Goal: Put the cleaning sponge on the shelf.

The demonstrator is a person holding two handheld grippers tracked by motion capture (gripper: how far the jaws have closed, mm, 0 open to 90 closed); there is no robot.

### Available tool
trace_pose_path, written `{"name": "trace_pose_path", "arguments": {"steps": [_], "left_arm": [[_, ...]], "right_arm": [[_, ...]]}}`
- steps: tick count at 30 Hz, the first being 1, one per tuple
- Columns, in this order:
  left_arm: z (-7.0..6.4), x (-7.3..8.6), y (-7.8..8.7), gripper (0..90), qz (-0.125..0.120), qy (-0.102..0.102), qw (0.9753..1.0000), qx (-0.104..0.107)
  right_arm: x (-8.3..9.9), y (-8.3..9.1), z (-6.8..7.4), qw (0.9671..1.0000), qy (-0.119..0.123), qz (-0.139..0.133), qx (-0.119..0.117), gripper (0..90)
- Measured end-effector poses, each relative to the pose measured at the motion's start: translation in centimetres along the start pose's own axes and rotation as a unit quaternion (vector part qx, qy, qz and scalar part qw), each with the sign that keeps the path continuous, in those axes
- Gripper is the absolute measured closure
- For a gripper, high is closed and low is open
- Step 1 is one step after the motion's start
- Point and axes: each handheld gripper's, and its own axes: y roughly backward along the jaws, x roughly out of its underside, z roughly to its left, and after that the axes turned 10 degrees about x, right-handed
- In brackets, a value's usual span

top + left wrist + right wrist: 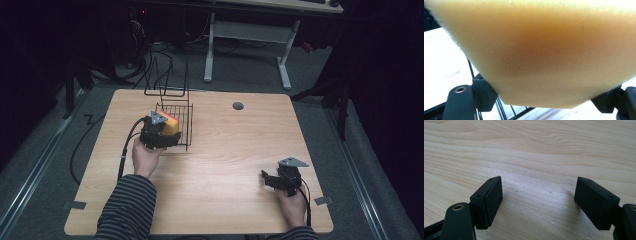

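A yellow sponge (171,125) with a red top layer sits in my left gripper (159,132), at the near left corner of a black wire rack (183,116). The left gripper view puts the sponge (549,55) right at the lens, squeezed between the two black jaws, with rack wires (499,110) below it. My right gripper (272,179) rests low over the table's near right part, jaws wide apart. Its fingertips (490,200) frame bare wood and hold nothing.
The wooden table (230,150) has a grey round grommet (238,106) near its far edge. The rack's tall wire loops (167,75) rise at the table's far side. A white-legged desk (250,35) stands beyond, with cables on the floor.
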Motion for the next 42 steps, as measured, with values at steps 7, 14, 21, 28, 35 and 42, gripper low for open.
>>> {"name": "trace_pose_path", "arguments": {"steps": [7, 14, 21, 28, 35, 42], "left_arm": [[0.9, -0.1, -1.2, 23.5, 0.007, 0.018, 0.9998, -0.007], [1.8, -0.1, -2.6, 23.5, 0.009, 0.041, 0.9989, -0.018], [1.8, 0.4, -3.8, 23.4, 0.032, 0.035, 0.9985, -0.028], [2.0, 0.5, -4.2, 23.3, 0.032, 0.041, 0.9982, -0.030], [1.8, 0.8, -4.5, 22.9, 0.029, 0.045, 0.9981, -0.030], [1.8, 0.9, -4.5, 22.3, 0.028, 0.050, 0.9980, -0.026]], "right_arm": [[0.0, 0.0, 0.0, 1.0000, 0.000, 0.000, 0.000, 23.0], [0.0, 0.0, 0.0, 1.0000, 0.001, 0.000, 0.000, 23.0], [0.0, 0.0, 0.0, 1.0000, 0.001, 0.000, 0.000, 23.0], [0.0, 0.0, 0.0, 1.0000, 0.001, 0.000, 0.000, 23.0], [0.0, 0.0, 0.0, 1.0000, -0.001, 0.001, 0.000, 23.0], [0.0, 0.0, 0.0, 1.0000, -0.001, 0.001, 0.000, 23.0]]}}
